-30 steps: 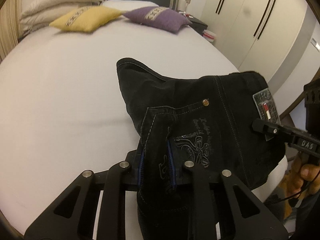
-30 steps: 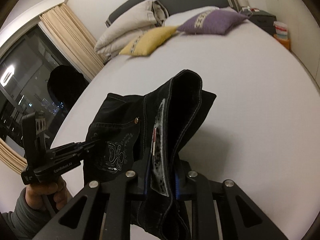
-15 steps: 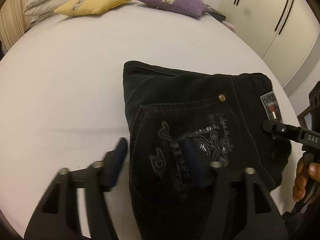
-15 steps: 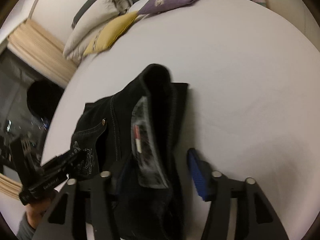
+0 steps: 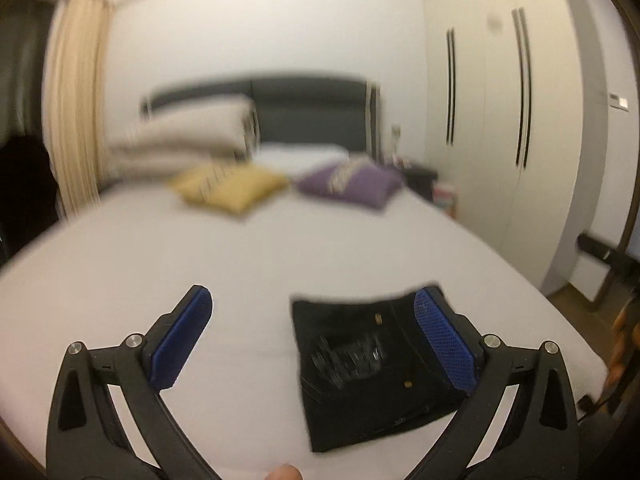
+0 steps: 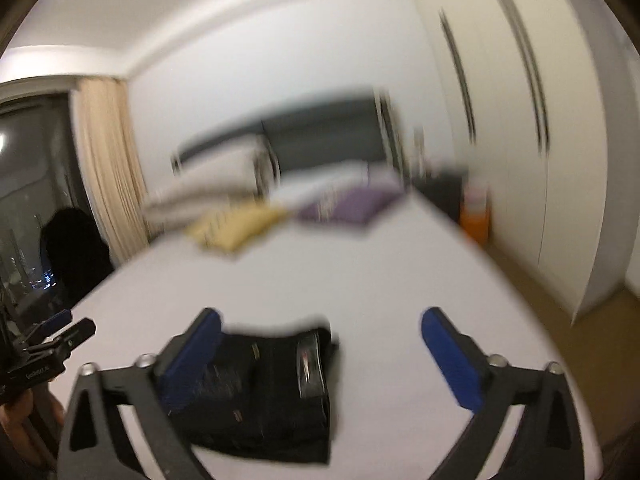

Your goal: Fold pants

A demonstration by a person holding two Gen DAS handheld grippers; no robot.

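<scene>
The black pants (image 5: 360, 368) lie folded in a compact rectangle on the white bed (image 5: 240, 264), near its front edge. They also show in the right wrist view (image 6: 268, 392). My left gripper (image 5: 316, 340) is open and empty, raised above and behind the pants, which sit toward its right finger. My right gripper (image 6: 320, 352) is open and empty too, with the pants below, toward its left finger. The left gripper (image 6: 60, 332) also shows at the left edge of the right wrist view. Both views are blurred by motion.
A yellow cushion (image 5: 232, 188), a purple cushion (image 5: 352, 184) and cream pillows (image 5: 184, 144) lie at the head of the bed by the dark headboard (image 5: 312, 116). White wardrobes (image 5: 500, 120) stand on the right. A curtain (image 6: 108, 168) and dark window are on the left.
Both grippers have let go of the pants, opened wide and pulled back and up. The pants now lie flat and folded on the bed.
</scene>
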